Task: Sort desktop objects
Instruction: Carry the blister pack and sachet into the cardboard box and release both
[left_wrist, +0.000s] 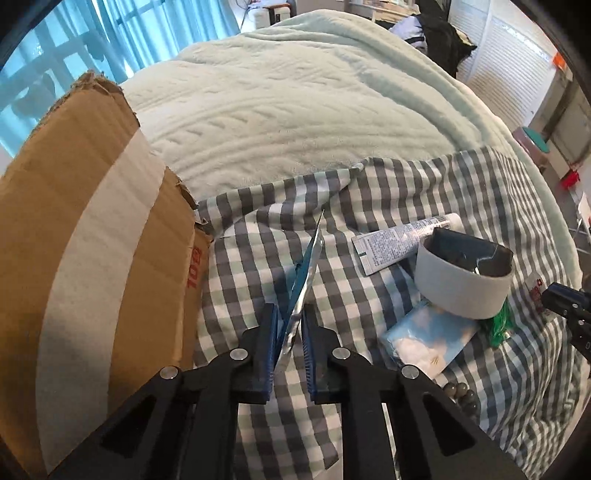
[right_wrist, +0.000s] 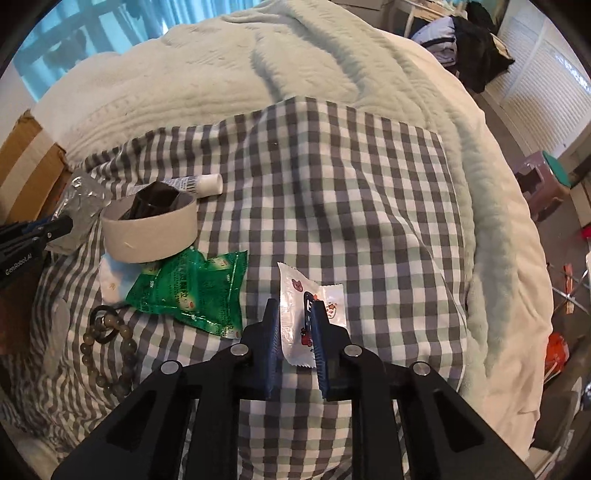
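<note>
The left gripper (left_wrist: 290, 325) is closed on a thin foil sachet (left_wrist: 304, 273), held edge-on and raised above the checked cloth (left_wrist: 424, 184), just beside the cardboard box (left_wrist: 92, 240). The right gripper (right_wrist: 295, 332) stands narrowly apart around a white cartoon-print sachet (right_wrist: 295, 314); whether the pads actually pinch it, or whether it lies on the cloth between them, cannot be told. Risk 1: the foil sachet is gripped only at its lower edge, so a tilt or a slackened squeeze may let it slide out before it clears the box wall. Risk 2: the white sachet is slick and flat, and the soft cloth may bunch into the pads with it. Risk 3: the remaining items lie crowded; the tape roll (right_wrist: 147, 229) rests on the green packet (right_wrist: 192, 288) and near the white tube (right_wrist: 199, 182), and the bead bracelet (right_wrist: 110, 354) lies near, so a low pass may drag neighbours along.
</note>
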